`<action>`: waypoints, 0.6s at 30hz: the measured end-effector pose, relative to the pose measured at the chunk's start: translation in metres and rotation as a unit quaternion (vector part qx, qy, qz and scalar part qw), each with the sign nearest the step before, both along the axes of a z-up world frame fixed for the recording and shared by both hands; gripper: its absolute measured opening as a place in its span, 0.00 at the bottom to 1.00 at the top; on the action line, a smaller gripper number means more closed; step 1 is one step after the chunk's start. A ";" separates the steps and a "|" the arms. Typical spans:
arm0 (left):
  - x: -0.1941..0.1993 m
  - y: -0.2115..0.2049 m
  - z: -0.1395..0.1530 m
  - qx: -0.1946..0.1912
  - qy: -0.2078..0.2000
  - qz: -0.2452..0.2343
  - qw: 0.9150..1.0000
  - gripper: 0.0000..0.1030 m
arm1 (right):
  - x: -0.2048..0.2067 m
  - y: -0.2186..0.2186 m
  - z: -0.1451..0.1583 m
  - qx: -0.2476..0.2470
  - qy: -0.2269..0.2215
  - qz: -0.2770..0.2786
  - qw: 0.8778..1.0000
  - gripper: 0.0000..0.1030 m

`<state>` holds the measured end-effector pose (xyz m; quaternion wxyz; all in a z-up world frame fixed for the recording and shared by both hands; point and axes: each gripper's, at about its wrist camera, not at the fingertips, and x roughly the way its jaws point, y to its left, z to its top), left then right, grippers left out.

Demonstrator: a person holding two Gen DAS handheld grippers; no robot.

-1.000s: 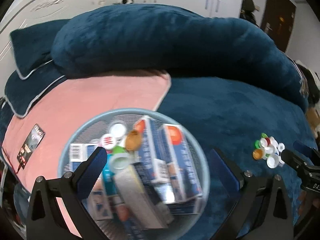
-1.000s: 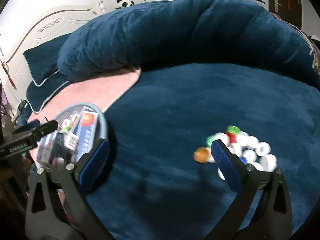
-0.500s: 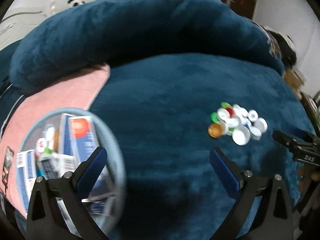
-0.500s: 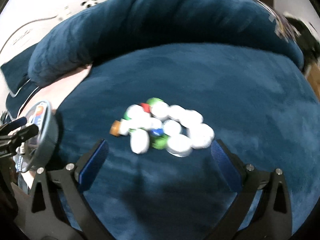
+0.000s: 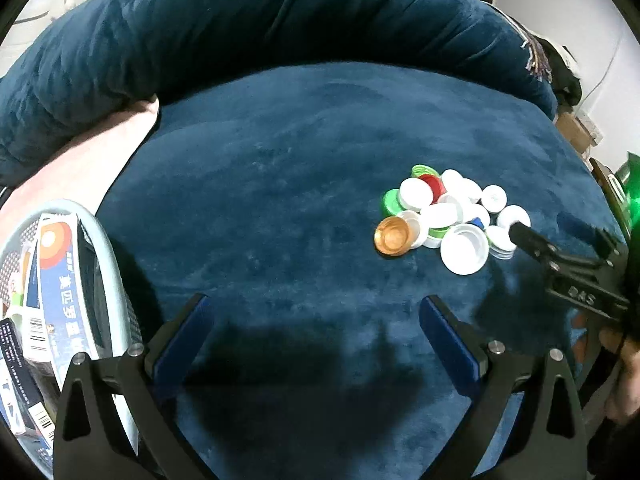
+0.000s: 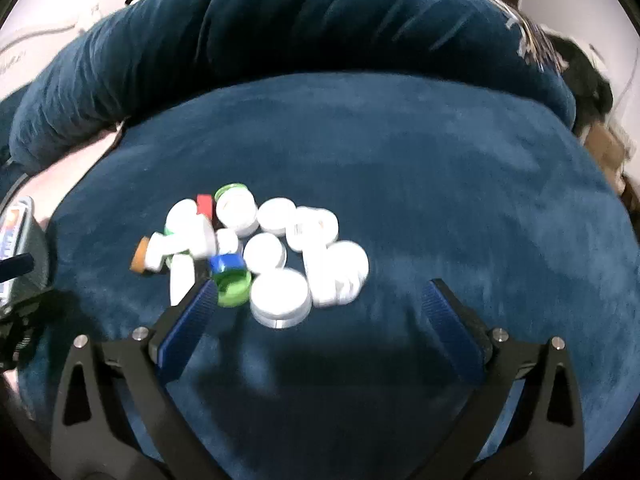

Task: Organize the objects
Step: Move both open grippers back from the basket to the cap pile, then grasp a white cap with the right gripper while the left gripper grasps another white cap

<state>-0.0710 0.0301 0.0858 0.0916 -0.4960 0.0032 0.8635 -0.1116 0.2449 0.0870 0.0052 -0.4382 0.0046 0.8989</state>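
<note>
Your 2 spread, empty claws (image 5: 316, 320) (image 6: 320, 300) over blue plush bedding (image 5: 280, 200), illegible Chinese-lettered boxes (image 5: 68, 292) far left.

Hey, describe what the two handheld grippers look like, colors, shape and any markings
Both are alike: the left gripper and right gripper have black, angular arms with triangular cut-outs and silver bolt heads, splaying into a V. Each finger carries a ribbed blue pad. In the left wrist view, the right gripper's side shows pale lettering, too blurred to read. No cables or sleeves are visible.
</note>
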 end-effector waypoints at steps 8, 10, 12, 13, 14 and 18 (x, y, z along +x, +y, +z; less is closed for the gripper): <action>-0.005 -0.023 -0.007 0.016 -0.015 0.035 0.999 1.00 | 0.002 -0.054 -0.008 0.041 0.002 0.144 0.989 1.00; -0.006 -0.023 -0.007 0.020 -0.015 0.037 0.999 0.99 | 0.013 -0.066 -0.005 0.039 0.010 0.174 0.984 1.00; -0.007 -0.021 -0.007 0.019 -0.015 0.034 0.999 1.00 | 0.018 -0.060 -0.002 0.040 0.013 0.160 0.986 1.00; -0.007 -0.020 -0.007 0.019 -0.015 0.032 0.999 1.00 | 0.019 -0.054 -0.002 0.033 0.009 0.148 0.988 1.00; -0.008 -0.018 -0.008 0.020 -0.017 0.030 0.999 1.00 | 0.019 -0.045 -0.001 0.024 0.003 0.132 0.991 1.00; -0.008 -0.010 -0.011 0.025 -0.022 0.026 0.999 1.00 | 0.024 -0.001 0.000 -0.021 -0.018 0.046 0.999 1.00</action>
